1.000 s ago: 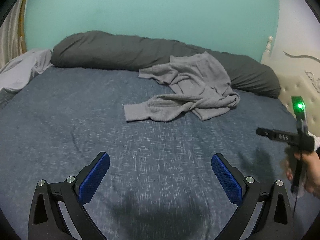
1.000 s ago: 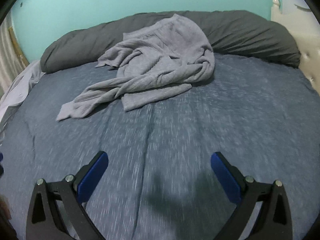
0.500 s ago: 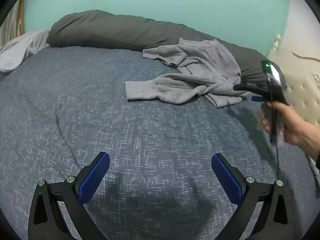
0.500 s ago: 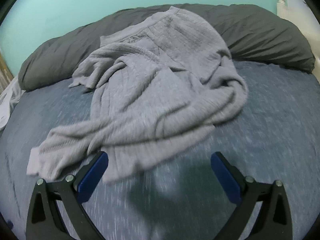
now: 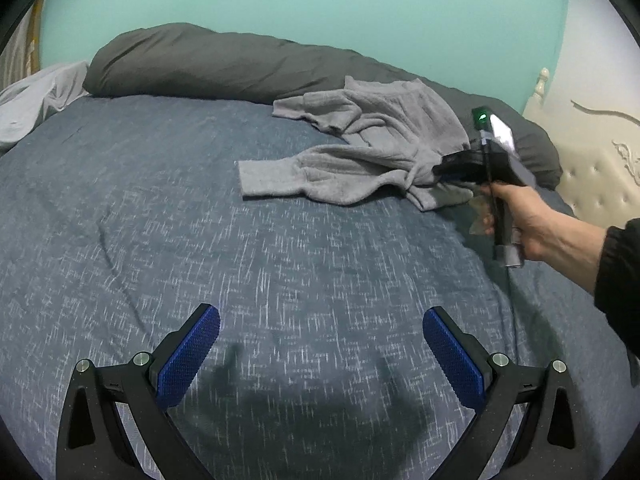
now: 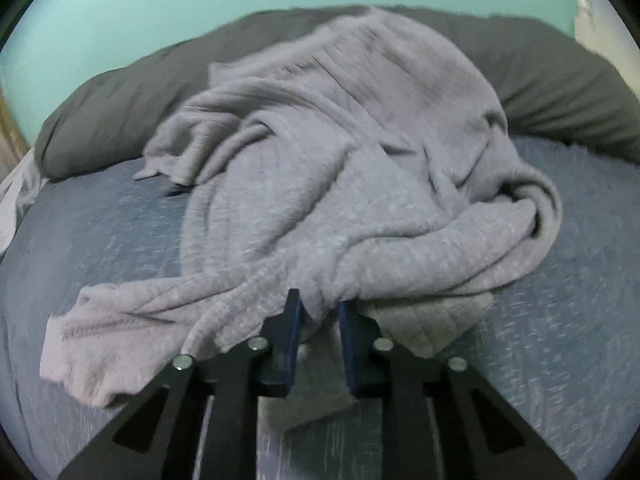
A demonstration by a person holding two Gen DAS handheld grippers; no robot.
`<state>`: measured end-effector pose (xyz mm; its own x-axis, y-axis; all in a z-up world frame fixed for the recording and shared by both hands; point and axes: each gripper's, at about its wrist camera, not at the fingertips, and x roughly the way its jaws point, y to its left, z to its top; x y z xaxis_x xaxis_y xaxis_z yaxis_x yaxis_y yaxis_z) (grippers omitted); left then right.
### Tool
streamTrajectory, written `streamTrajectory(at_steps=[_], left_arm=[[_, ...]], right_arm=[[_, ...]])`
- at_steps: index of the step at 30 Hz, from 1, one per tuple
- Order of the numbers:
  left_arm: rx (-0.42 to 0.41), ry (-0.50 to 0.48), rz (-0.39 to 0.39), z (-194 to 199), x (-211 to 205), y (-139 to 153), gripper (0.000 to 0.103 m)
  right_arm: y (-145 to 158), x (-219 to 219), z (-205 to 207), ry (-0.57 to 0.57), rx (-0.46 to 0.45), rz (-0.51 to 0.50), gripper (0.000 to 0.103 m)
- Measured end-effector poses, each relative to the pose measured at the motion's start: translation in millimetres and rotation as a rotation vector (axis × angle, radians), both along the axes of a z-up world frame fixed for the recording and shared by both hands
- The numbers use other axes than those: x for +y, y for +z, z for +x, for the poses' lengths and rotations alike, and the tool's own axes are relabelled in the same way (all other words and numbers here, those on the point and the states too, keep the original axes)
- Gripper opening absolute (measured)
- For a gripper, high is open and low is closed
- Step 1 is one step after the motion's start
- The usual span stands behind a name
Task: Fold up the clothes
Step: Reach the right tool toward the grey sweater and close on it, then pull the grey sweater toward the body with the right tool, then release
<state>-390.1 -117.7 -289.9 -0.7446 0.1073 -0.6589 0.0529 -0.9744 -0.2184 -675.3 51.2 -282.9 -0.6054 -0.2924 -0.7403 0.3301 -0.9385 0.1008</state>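
A crumpled grey knit sweater [image 5: 372,156] lies on the blue bedspread [image 5: 240,264], its far edge resting against a long dark grey pillow [image 5: 224,64]. In the right wrist view the sweater [image 6: 340,184] fills the frame, and my right gripper [image 6: 319,312] is shut on a fold at its near edge. In the left wrist view that gripper [image 5: 460,170] is held by a hand [image 5: 532,224] at the sweater's right end. My left gripper [image 5: 320,344] hovers open over bare bedspread, well short of the sweater, with nothing between its blue pads.
A pale grey cloth [image 5: 32,108] is bunched at the bed's far left. A cream tufted headboard [image 5: 600,176] stands at the right. The turquoise wall [image 5: 304,4] rises behind the pillow. A dark sleeve [image 5: 620,272] reaches in from the right.
My right gripper moved forward to the sweater and closed on a fold at its near edge. My left gripper stayed open and shifted only slightly over the bedspread.
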Motion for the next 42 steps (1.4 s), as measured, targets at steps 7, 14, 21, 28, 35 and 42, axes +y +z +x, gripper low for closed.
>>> streamTrajectory(at_steps=[7, 14, 21, 28, 35, 42], left_arm=[[0.003, -0.004, -0.005, 34, 8, 26, 0.103], [0.010, 0.014, 0.008, 92, 12, 56, 0.103], [0.019, 0.046, 0.018, 152, 15, 74, 0.103], [0.020, 0.065, 0.039, 186, 9, 72, 0.103], [0.017, 0.076, 0.058, 196, 1, 53, 0.103], [-0.020, 0.074, 0.052, 187, 0, 24, 0.103]], right_arm=[[39, 29, 68, 0.058, 0.064, -0.026, 0.012], [92, 78, 159, 0.172, 0.110, -0.067, 0.005], [111, 128, 234, 0.168, 0.104, -0.107, 0.004], [98, 134, 317, 0.266, 0.048, -0.102, 0.004], [63, 134, 316, 0.215, -0.069, -0.092, 0.006], [69, 123, 244, 0.071, -0.082, -0.135, 0.057]])
